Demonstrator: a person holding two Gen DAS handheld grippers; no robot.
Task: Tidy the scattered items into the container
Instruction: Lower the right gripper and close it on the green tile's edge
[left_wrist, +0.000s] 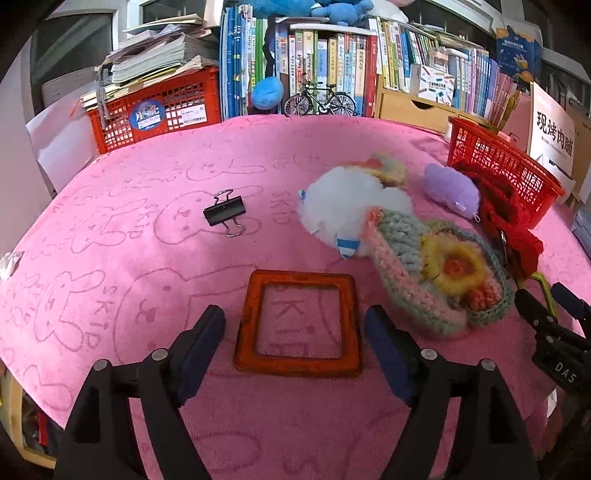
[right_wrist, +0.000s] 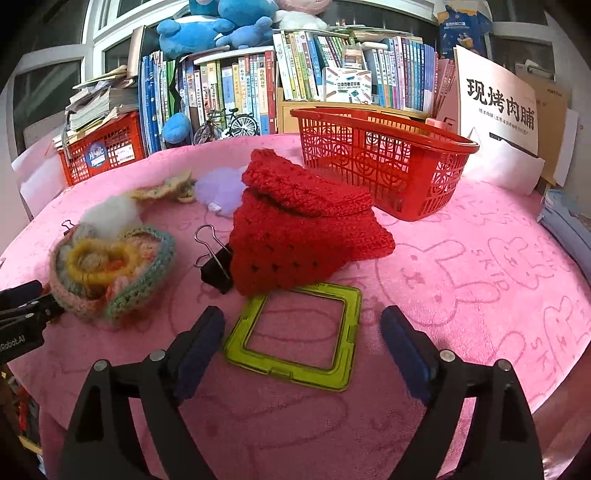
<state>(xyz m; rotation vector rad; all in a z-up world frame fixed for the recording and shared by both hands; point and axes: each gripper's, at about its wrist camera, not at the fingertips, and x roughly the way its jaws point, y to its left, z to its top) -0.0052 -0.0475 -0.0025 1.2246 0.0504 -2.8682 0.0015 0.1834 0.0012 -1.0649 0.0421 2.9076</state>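
Judging by the red basket (right_wrist: 384, 162), which looks empty through its mesh though its floor is partly hidden, the tidying has hardly begun: everything visible lies out on the pink desk (right_wrist: 480, 266). Left to move are two square frames, one orange (left_wrist: 295, 325) and one green (right_wrist: 295, 339); two binder clips, one in the open (left_wrist: 224, 214) and one tucked against the red knit (right_wrist: 218, 262); two pastel crochet pieces (left_wrist: 443, 280) (left_wrist: 384, 168); one red knit piece (right_wrist: 303, 236); one white pompom (left_wrist: 354, 210); and one purple plush (left_wrist: 450, 190). The left gripper (left_wrist: 295, 336) has its fingers spread around the orange frame, gripping nothing; the right gripper (right_wrist: 303, 339) stands open likewise about the green frame.
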